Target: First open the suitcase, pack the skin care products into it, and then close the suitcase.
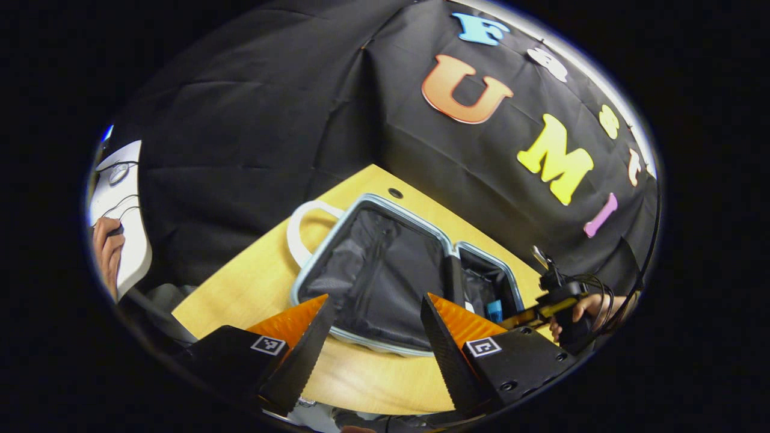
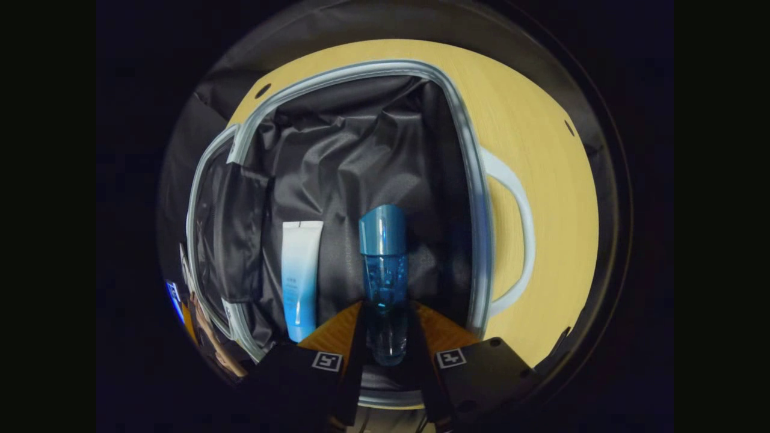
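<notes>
The suitcase point(image 1: 361, 201) lies open on the yellow table point(image 1: 264, 270), showing a light rim, black lining and a white handle point(image 1: 296, 231). My left gripper point(image 1: 376, 300) is open above the near rim, holding nothing. In the right gripper view, my right gripper point(image 2: 387, 307) is shut on a blue bottle point(image 2: 383, 252), whose cap points away over the lining of the suitcase point(image 2: 475, 198). A white-and-blue tube point(image 2: 301, 276) lies in the case just left of the bottle. In the left gripper view, the right gripper point(image 1: 556, 300) and its hand reach in from the right, with a bit of the blue bottle point(image 1: 494, 311) at its tip.
The other half of the case point(image 2: 231, 240) with its black pocket lies at the left. A person's hand point(image 1: 108, 252) rests on a white surface point(image 1: 123, 204) at the far left. The table point(image 2: 541, 150) has small dark holes point(image 2: 262, 91) near its edge.
</notes>
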Action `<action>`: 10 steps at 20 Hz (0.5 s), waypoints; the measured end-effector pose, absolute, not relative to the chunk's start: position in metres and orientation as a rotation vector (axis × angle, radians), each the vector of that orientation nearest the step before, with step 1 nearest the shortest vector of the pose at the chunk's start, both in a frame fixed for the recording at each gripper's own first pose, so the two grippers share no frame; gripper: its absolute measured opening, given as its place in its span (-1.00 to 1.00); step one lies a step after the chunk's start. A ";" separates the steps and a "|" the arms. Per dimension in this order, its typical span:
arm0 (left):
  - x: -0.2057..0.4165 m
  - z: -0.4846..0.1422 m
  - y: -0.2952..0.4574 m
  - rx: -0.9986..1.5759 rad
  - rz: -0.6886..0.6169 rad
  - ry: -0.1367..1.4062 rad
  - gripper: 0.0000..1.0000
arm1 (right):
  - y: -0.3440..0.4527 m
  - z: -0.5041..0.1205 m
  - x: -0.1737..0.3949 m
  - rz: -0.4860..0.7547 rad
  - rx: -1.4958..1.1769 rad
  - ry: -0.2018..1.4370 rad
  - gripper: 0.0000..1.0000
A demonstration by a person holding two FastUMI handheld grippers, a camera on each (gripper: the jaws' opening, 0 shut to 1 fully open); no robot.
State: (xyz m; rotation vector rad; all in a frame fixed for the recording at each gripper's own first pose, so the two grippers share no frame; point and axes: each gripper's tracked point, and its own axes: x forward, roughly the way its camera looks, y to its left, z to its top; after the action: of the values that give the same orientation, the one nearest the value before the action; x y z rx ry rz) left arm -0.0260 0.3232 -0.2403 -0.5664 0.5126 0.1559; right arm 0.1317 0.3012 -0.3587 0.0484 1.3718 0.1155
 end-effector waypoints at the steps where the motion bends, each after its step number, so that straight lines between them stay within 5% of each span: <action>1: -0.023 -0.241 0.337 -0.580 0.184 0.507 0.86 | 0.304 -0.352 0.133 0.127 0.044 1.349 -0.19; 4: -0.016 -0.253 0.373 -0.635 0.233 0.535 0.87 | 0.311 -0.328 0.129 0.187 0.058 1.281 0.38; 10: -0.001 -0.262 0.432 -0.768 0.351 0.503 0.87 | 0.307 -0.269 0.107 0.299 0.103 1.138 0.56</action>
State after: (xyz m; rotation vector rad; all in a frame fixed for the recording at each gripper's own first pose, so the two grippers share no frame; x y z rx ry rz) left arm -0.0008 0.4318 -0.2615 -0.7678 0.5027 0.3515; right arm 0.1070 0.3069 -0.2692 0.1027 1.1378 0.2994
